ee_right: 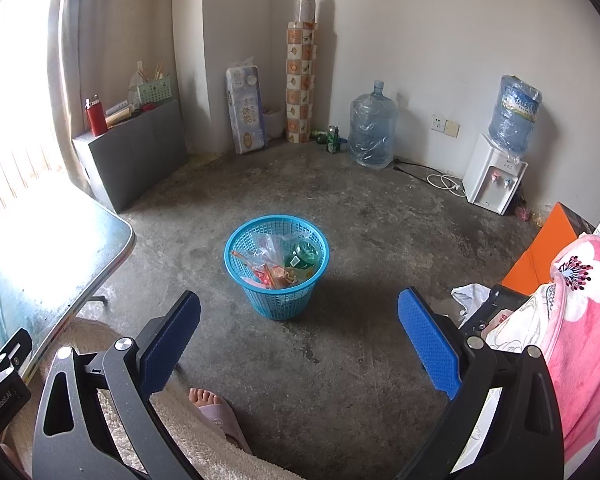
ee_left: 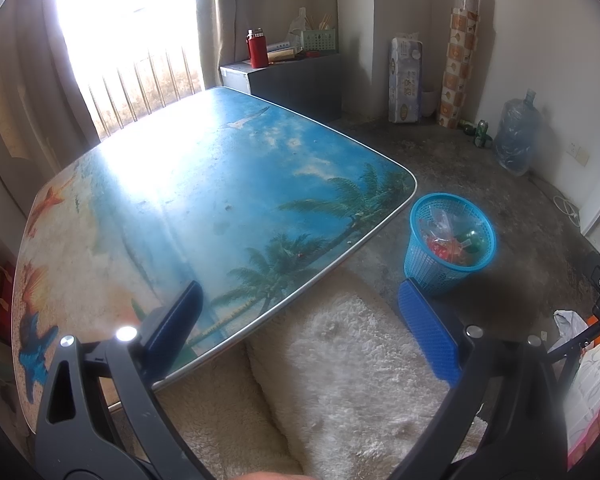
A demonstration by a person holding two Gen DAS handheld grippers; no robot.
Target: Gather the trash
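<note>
At the far left the window blazes, washing out that side of the beach-print table [ee_left: 204,200], whose top shows nothing on it that I can make out. The left gripper [ee_left: 300,320] hangs over the table's near edge and a fluffy cream blanket [ee_left: 340,360], its blue-padded jaws spread wide with nothing between them. From the bare top and the empty claw, I would judge the table's share of the job done.

Moving right, a grey cabinet [ee_right: 136,152] against the far wall carries a red flask [ee_right: 96,117] and a green caddy, kept up off the dusty concrete. Just past the table's right corner the blue mesh basket [ee_right: 277,266] stands on the floor, sensibly within reach of whoever sits there. The trash is inside it: clear wrappers, red and orange packets and a green bottle [ee_right: 303,257], heaped near the rim.

The right gripper [ee_right: 299,330] hovers on the near side of the basket, aimed roughly at it, jaws also wide and empty. Below it, a bare foot in a pink slipper [ee_right: 216,414] pokes from under the blanket.

Further right, against the far wall, a green can [ee_right: 333,139] stands near an empty water jug [ee_right: 372,128]; it may be the next pickup, though I cannot tell. At the near right, a crumpled white scrap [ee_right: 470,296] lies beside a pink flowered quilt [ee_right: 580,308], a likelier candidate.
</note>
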